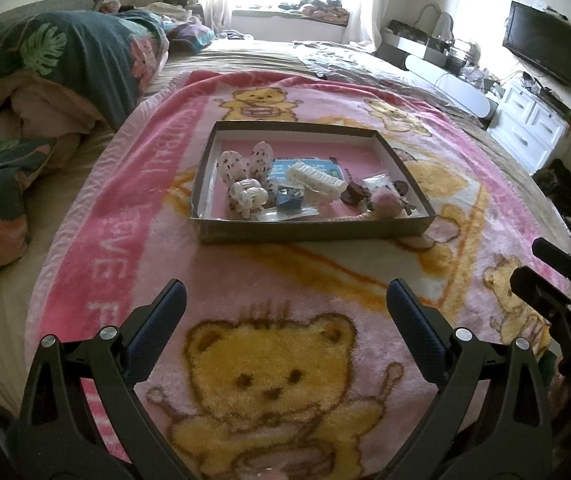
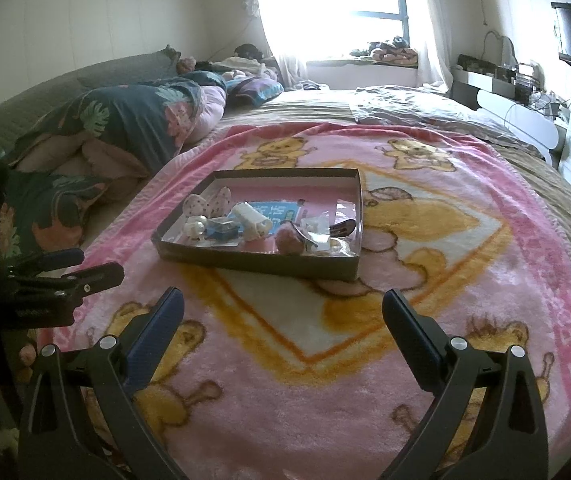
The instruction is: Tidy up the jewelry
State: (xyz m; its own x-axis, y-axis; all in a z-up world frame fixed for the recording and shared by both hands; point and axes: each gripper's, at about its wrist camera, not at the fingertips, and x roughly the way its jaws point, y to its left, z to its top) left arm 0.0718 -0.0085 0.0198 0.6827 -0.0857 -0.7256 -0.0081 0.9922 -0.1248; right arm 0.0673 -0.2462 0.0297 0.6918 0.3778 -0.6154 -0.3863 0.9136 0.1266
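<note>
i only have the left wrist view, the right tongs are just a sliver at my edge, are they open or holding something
Observer: The right tongs are wide open, with nothing between them.
Operator: where are they versus the box
Observer: Short of the box, which lies ahead and slightly to their left. Only the pink blanket shows under them.
Operator: how do my left ones look from there
Observer: The left tongs show side-on at the far left, apart from the box and short of its near wall.
</note>
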